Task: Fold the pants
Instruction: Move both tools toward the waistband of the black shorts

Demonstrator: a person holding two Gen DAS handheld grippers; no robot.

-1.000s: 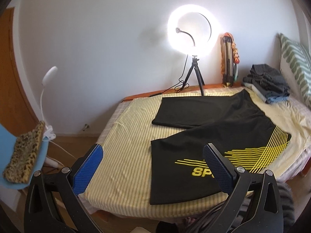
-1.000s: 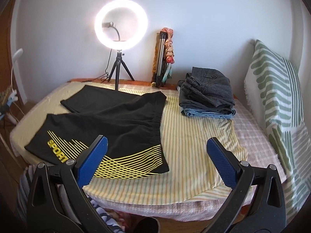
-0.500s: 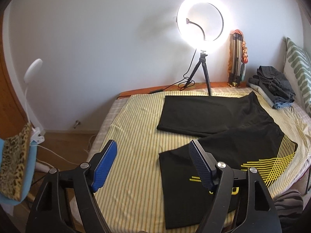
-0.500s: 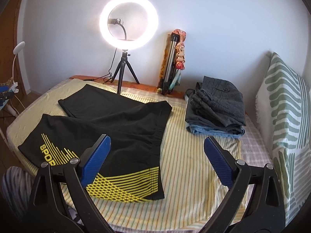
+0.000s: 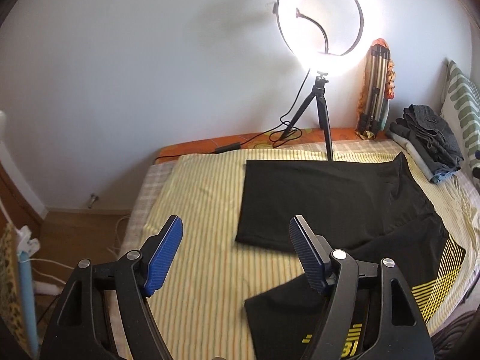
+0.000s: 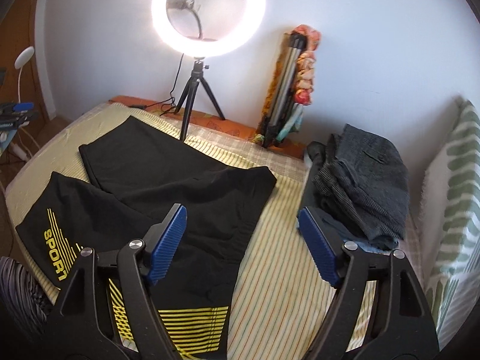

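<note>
Black shorts with yellow stripes and "SPORT" lettering (image 5: pixel 339 198) lie flat on the yellow striped bed sheet (image 5: pixel 198 198), both legs spread toward the left. They also show in the right wrist view (image 6: pixel 180 186). My left gripper (image 5: pixel 237 252) is open and empty, above the sheet near the hem ends of the legs. My right gripper (image 6: pixel 243 240) is open and empty, above the waistband edge of the shorts.
A lit ring light on a tripod (image 5: pixel 321 30) stands at the bed's far edge with its cable. A folded tripod (image 6: pixel 288 90) leans on the wall. A stack of folded dark clothes (image 6: pixel 360 180) and a striped pillow (image 6: pixel 456 210) lie at the right.
Both grippers have moved forward over the bed and closer to the shorts. The shorts have not moved. Both grippers stay open.
</note>
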